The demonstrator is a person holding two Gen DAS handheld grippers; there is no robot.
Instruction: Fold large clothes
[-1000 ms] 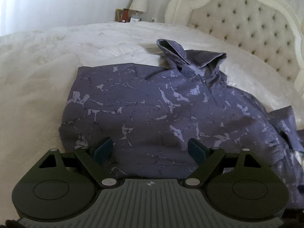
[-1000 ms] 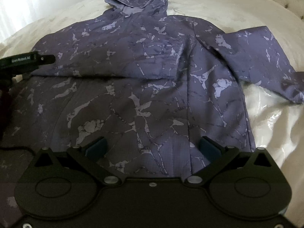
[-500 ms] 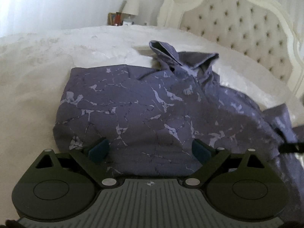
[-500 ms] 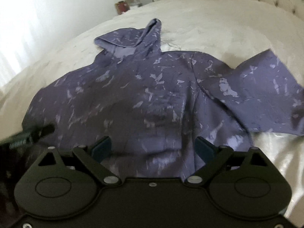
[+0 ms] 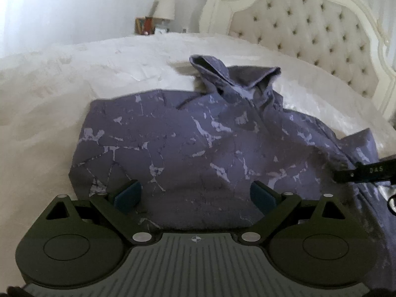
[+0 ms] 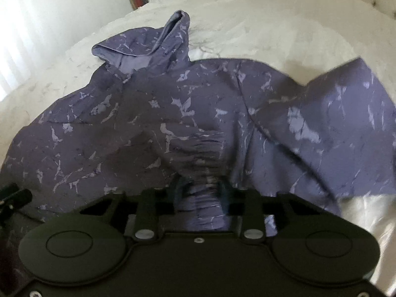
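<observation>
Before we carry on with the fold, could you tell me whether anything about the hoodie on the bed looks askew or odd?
Yes. The purple hoodie lies uneven: its hood stands crumpled rather than flat, and one sleeve splays out over the white bedding. The right gripper is closing on a bunched, wrinkled ridge of fabric.

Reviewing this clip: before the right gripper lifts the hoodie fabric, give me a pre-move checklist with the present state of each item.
1. Fabric between right gripper pads: ok, bunched hoodie cloth sits there as the jaws are closing.
2. Grip fully clamped: cannot tell.
3. Left gripper free: ok, open over the hem.
4. Right sleeve unfolded: ok, spread on the bed.
5. Hood flat: not ok, standing up.
</observation>
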